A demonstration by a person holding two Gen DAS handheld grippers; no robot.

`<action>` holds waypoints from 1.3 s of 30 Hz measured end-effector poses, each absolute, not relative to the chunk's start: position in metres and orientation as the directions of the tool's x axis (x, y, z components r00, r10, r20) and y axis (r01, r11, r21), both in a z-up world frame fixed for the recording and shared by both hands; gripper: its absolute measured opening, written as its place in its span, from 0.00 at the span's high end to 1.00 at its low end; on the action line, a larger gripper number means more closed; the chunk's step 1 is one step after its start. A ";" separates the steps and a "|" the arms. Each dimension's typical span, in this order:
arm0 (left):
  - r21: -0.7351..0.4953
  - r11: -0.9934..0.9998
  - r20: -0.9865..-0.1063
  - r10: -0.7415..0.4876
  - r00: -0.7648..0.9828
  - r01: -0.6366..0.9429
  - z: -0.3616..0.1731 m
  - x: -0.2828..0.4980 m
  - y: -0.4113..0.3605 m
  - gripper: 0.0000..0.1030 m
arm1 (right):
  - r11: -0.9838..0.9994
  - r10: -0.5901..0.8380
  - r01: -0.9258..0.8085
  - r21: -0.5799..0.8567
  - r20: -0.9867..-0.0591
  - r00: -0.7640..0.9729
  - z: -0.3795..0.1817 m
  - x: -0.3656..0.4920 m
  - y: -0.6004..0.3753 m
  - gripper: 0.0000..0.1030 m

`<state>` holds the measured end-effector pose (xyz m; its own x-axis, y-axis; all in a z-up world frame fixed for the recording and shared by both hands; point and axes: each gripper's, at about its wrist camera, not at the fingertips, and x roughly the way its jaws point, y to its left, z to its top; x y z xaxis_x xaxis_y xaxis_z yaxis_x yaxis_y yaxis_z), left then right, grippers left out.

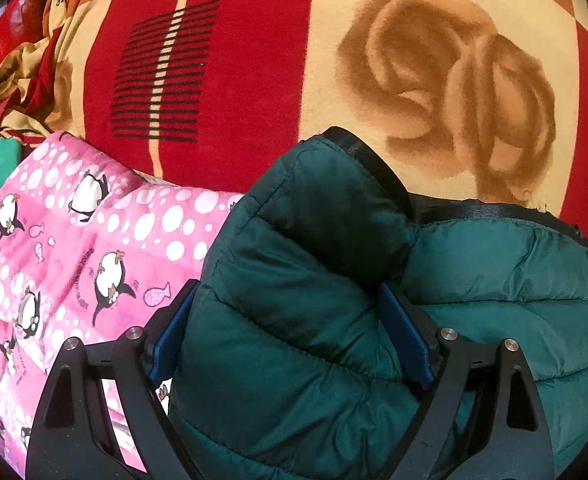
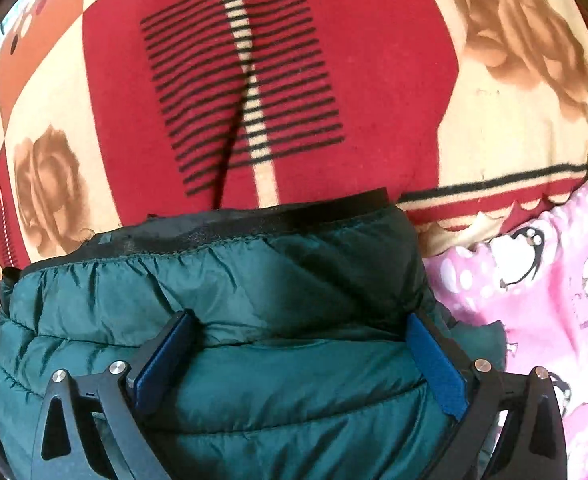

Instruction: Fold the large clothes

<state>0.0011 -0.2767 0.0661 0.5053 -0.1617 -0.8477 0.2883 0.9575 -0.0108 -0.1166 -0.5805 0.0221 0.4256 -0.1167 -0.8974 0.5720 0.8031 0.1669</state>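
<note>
Teal quilted puffer jacket (image 1: 314,280) lies bunched on a red and cream fleece blanket (image 1: 253,60) printed with brown roses, beside a pink penguin-print quilt (image 1: 73,240). Jacket's full outline is cut off at frame bottom in both views. Left gripper (image 1: 289,332): jaws wide, padded nylon bulging between blue pads (image 1: 406,336); firm grasp cannot be confirmed. Right gripper (image 2: 298,364): same, jaws spread around puffy fabric edged with black trim (image 2: 294,208).
</note>
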 end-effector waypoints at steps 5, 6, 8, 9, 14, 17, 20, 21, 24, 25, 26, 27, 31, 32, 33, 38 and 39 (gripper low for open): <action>-0.040 0.962 -0.850 -0.175 0.497 0.271 0.064 0.004 -0.270 0.12 | 0.813 -0.116 0.546 0.203 -0.862 0.494 0.060 -0.142 -0.567 0.01; -0.046 0.962 -0.850 -0.178 0.496 0.268 0.062 0.006 -0.268 0.11 | 0.811 -0.122 0.550 0.202 -0.860 0.496 0.064 -0.152 -0.565 0.01; -0.055 0.963 -0.849 -0.183 0.495 0.262 0.060 0.007 -0.265 0.10 | 0.803 -0.137 0.563 0.194 -0.860 0.491 0.065 -0.167 -0.564 0.01; -0.061 0.964 -0.849 -0.186 0.495 0.259 0.059 0.008 -0.264 0.10 | 0.789 -0.145 0.584 0.191 -0.866 0.479 0.059 -0.177 -0.565 0.01; -0.086 0.959 -0.849 -0.213 0.483 0.272 0.067 0.004 -0.252 0.10 | 0.727 -0.034 0.612 0.311 -0.874 0.484 0.022 -0.195 -0.576 0.00; -0.192 0.937 -0.843 -0.311 0.439 0.293 0.080 -0.003 -0.230 0.10 | 0.750 -0.043 0.590 0.299 -0.869 0.494 0.039 -0.200 -0.579 0.01; -0.264 0.910 -0.825 -0.385 0.414 0.320 0.089 -0.013 -0.207 0.10 | 0.759 -0.029 0.568 0.319 -0.855 0.518 0.056 -0.207 -0.582 0.01; -0.266 0.907 -0.822 -0.390 0.415 0.327 0.091 -0.017 -0.201 0.10 | 0.755 -0.025 0.567 0.328 -0.851 0.525 0.062 -0.211 -0.585 0.01; -0.296 0.893 -0.817 -0.420 0.395 0.338 0.090 -0.027 -0.181 0.10 | 0.754 -0.018 0.563 0.339 -0.845 0.534 0.076 -0.219 -0.593 0.00; -0.316 0.885 -0.815 -0.437 0.381 0.340 0.089 -0.029 -0.177 0.10 | 0.755 -0.016 0.562 0.338 -0.847 0.531 0.075 -0.220 -0.592 0.00; -0.333 0.879 -0.813 -0.451 0.368 0.341 0.089 -0.036 -0.178 0.10 | 0.757 -0.008 0.560 0.336 -0.853 0.522 0.075 -0.220 -0.593 0.00; -0.350 0.873 -0.811 -0.464 0.357 0.340 0.087 -0.037 -0.173 0.10 | 0.758 0.003 0.560 0.335 -0.860 0.511 0.070 -0.220 -0.592 0.00; -0.433 0.846 -0.794 -0.521 0.312 0.312 0.071 -0.039 -0.157 0.10 | 0.753 0.064 0.543 0.371 -0.863 0.500 0.059 -0.219 -0.594 0.00; -0.460 0.834 -0.789 -0.541 0.291 0.304 0.065 -0.039 -0.155 0.10 | 0.753 0.076 0.539 0.378 -0.863 0.499 0.056 -0.221 -0.595 0.00; -0.490 0.822 -0.782 -0.562 0.268 0.291 0.059 -0.038 -0.151 0.08 | 0.751 0.097 0.535 0.386 -0.867 0.489 0.050 -0.219 -0.595 0.00; -0.544 0.787 -0.752 -0.611 0.248 0.290 0.047 -0.040 -0.157 0.00 | 0.745 0.151 0.520 0.418 -0.865 0.479 0.027 -0.212 -0.595 0.00; -0.540 0.787 -0.752 -0.610 0.248 0.300 0.047 -0.039 -0.160 0.00 | 0.740 0.167 0.514 0.435 -0.858 0.485 0.023 -0.211 -0.598 0.00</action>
<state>-0.0392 -0.1597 0.0470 0.2480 -0.6104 -0.7522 0.2996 0.7868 -0.5397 -0.2112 -0.5978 0.0229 0.4853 0.1673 -0.8582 0.5137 0.7397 0.4347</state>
